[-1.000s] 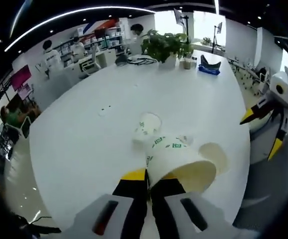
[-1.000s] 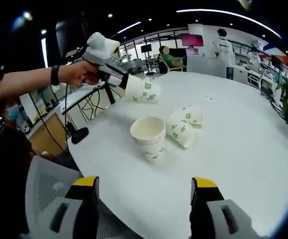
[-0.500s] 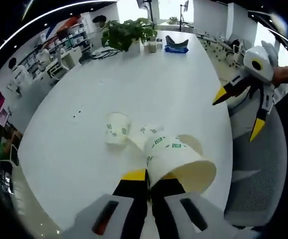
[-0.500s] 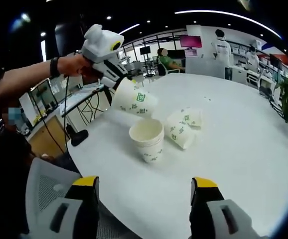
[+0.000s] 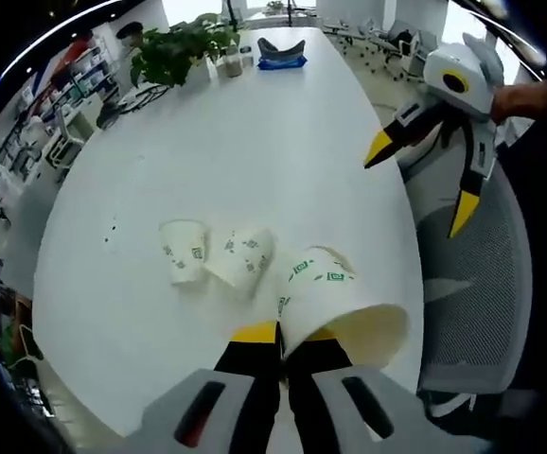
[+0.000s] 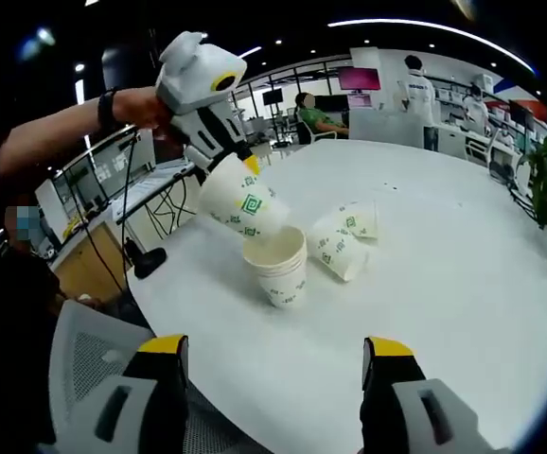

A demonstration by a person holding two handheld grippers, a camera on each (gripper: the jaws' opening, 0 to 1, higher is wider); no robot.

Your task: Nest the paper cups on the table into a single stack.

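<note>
My left gripper [image 5: 281, 333] is shut on the rim of a white paper cup [image 5: 335, 312] with green marks. In the right gripper view the left gripper [image 6: 234, 159] holds this cup [image 6: 240, 203] tilted, its base at the mouth of an upright stack of cups [image 6: 278, 270] on the white table [image 6: 444, 284]. Two more cups [image 6: 335, 251] [image 6: 359, 219] lie on their sides just behind the stack, and they appear as cups [image 5: 245, 257] [image 5: 184, 251] in the left gripper view. My right gripper [image 6: 273, 364] stands open off the table's edge, and as the right gripper [image 5: 420, 182] it holds nothing.
A potted plant [image 5: 174, 47] and a blue item [image 5: 281, 52] stand at the table's far end. A grey mesh chair [image 5: 472, 312] sits by the near edge. A person's arm [image 6: 56, 147] carries the left gripper. Desks and people [image 6: 420, 80] are farther back.
The left gripper has brought the held cup down and tipped it, from hanging left of the stack to its base at the stack's mouth. The right gripper has stayed put, open.
</note>
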